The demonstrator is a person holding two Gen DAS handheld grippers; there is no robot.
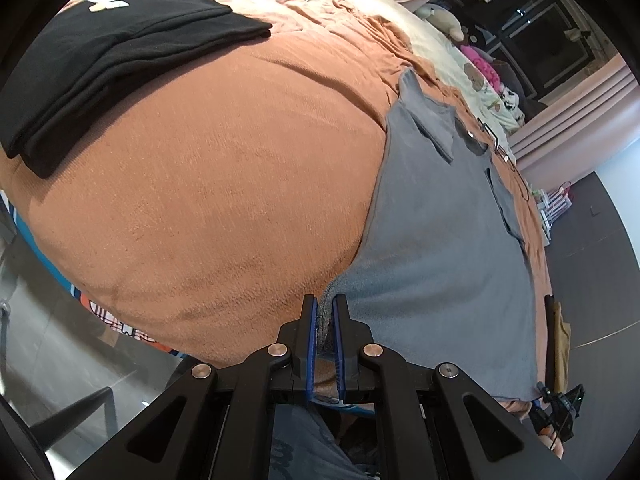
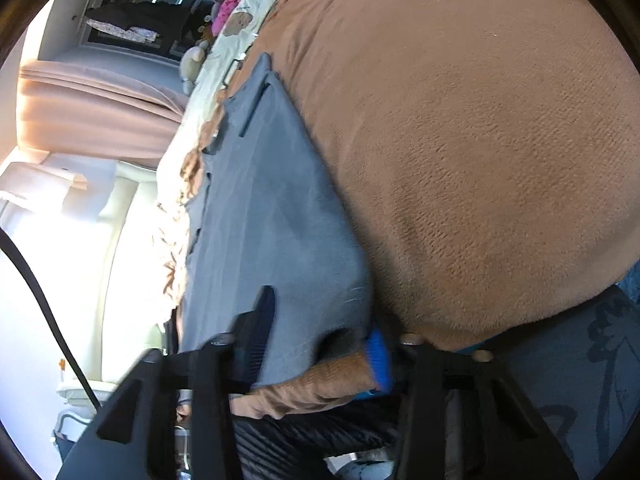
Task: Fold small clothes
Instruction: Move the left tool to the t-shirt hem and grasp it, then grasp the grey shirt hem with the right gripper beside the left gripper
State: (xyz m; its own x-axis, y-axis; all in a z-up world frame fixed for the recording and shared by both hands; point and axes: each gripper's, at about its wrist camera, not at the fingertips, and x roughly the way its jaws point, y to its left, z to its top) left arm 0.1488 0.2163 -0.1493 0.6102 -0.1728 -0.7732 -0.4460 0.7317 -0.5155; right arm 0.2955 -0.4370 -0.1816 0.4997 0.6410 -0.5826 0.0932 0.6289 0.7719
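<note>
A small grey shirt (image 1: pixel 440 232) lies flat on the orange blanket (image 1: pixel 208 184), its far sleeves turned inward. My left gripper (image 1: pixel 325 308) is shut on the shirt's near hem corner, with grey cloth pinched between the blue pads. In the right wrist view the same grey shirt (image 2: pixel 264 216) runs away from me. My right gripper (image 2: pixel 320 336) stands open at the other near corner, with the hem and a fold of orange blanket (image 2: pixel 460 140) between its spread fingers. This view is blurred.
A folded black garment (image 1: pixel 108 60) with a paw print rests at the blanket's far left. Cream bedding with bear prints (image 1: pixel 472 76), soft toys and pink curtains (image 1: pixel 576 120) lie beyond. The bed edge and grey floor (image 1: pixel 60 340) are at near left.
</note>
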